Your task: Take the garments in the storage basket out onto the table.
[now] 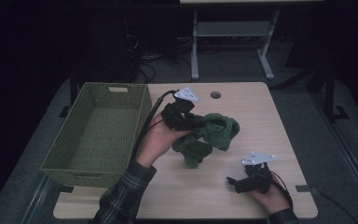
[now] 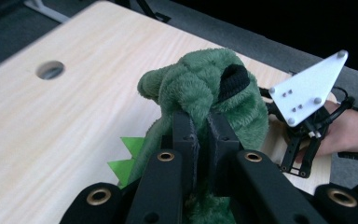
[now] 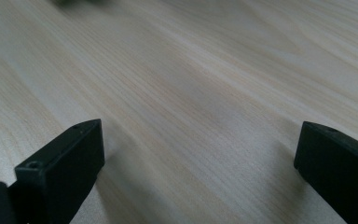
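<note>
A green plush toy (image 1: 209, 135) hangs over the middle of the wooden table (image 1: 261, 116), its lower part reaching the tabletop. My left gripper (image 1: 196, 122) is shut on a fold of it. In the left gripper view the two black pads (image 2: 182, 135) pinch the plush toy (image 2: 200, 93) near its top, and bright green spikes show at its side. My right gripper (image 1: 233, 183) rests low on the table near the front right, jaws wide open. In the right gripper view its fingers (image 3: 65, 163) stand far apart over bare wood.
A green woven basket (image 1: 98, 133), with nothing in it, stands on the left side of the table. A round cable hole (image 1: 215, 95) sits at the table's far edge. Beyond the table are a dark floor and a white desk frame (image 1: 233, 42).
</note>
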